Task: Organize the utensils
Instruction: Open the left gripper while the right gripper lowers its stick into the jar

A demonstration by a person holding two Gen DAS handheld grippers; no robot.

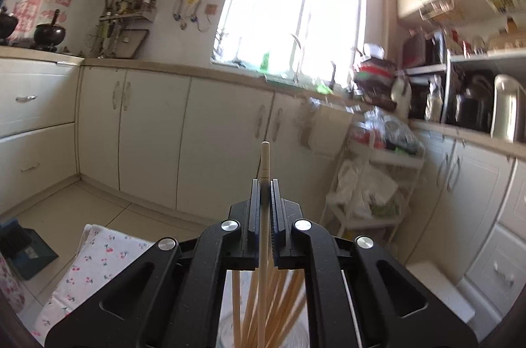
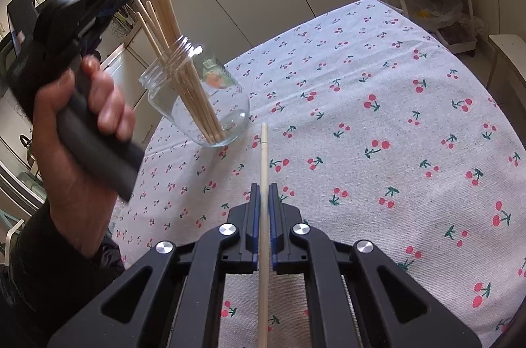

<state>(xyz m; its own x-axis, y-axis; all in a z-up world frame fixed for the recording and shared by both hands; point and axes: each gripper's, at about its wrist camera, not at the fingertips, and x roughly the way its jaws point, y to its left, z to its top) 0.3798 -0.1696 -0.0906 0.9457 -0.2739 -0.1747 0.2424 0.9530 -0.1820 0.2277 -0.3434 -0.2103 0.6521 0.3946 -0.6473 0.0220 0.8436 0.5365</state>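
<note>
Both tongs clamp one light, stiff, slippery chopstick each, left tongs (image 1: 265, 183) above the fragile jar (image 2: 197, 98), right tongs (image 2: 264, 186) gripping midway along its chopstick (image 2: 263, 150).

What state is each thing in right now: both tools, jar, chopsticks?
Left tool: shut on one chopstick, above the jar.
Right tool: shut on another chopstick, over the cloth.
Jar: upright on the cloth, lid off, holding a bunch of chopsticks.
Bunch: leaning inside the jar, tips sticking out the mouth.
</note>
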